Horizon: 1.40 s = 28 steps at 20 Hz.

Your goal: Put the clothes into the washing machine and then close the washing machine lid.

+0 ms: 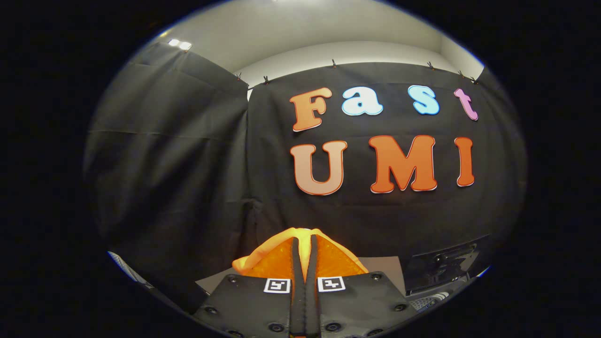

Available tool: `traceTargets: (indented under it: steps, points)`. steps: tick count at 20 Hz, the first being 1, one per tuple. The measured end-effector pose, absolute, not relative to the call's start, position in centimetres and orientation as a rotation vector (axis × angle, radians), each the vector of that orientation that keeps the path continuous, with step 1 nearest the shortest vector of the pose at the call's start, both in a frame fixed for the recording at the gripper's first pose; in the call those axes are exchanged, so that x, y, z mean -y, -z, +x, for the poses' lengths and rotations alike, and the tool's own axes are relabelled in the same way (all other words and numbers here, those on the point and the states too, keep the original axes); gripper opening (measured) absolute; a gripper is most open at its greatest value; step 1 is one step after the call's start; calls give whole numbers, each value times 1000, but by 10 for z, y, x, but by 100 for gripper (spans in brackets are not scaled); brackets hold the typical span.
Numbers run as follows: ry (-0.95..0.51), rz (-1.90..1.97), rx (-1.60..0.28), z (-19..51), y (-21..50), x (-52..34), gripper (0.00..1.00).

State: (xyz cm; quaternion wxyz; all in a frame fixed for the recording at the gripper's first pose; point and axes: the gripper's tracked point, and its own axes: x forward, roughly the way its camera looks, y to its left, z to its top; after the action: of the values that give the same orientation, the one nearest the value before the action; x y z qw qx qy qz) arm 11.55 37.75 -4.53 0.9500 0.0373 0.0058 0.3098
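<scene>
Two fingers of the gripper [304, 244] are seen drawn close together, with only a thin slit left between them, and a fold of orange cloth [281, 258] is pinched in that slit. The cloth is pressed from both sides, so the tool is narrow and holding the garment. The fabric bulges out to either side of the fingers and rises to a small rounded hump just past their tips; a paler, yellowish strip of it is visible in the gap itself. A little of the cloth also spills toward the left of the fingers, low down near the gripper body.

Two small square markers [276, 285] are fixed on the gripper body, one on each side of the slit, just behind the cloth.

Beyond the fingers, the black cloth wall [188, 164] of the booth is faced, hung by clips from its upper edge, with a pale ceiling above it. Below and ahead of the gripper, to the right, a strip of grey surface [382, 267] is seen, and further right a dark piece of equipment [446, 267] is set against the wall; what it is cannot be told.
</scene>
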Motion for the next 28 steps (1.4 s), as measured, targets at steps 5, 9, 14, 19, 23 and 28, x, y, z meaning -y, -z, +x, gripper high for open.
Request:
traceTargets:
  steps: [5, 9, 14, 19, 23, 28]
  points:
    - [-586, 103, 64, 121, 0, -300, 8]
    - [-551, 114, 96, 143, -20, -211, 8]
    - [-477, 123, 114, 173, -16, -93, 8]
    - [-412, 112, 66, 197, 31, -17, 8]
    - [-378, 107, -2, 214, 81, 7, 8]
    - [-344, 100, -57, 241, 123, 6, 8]
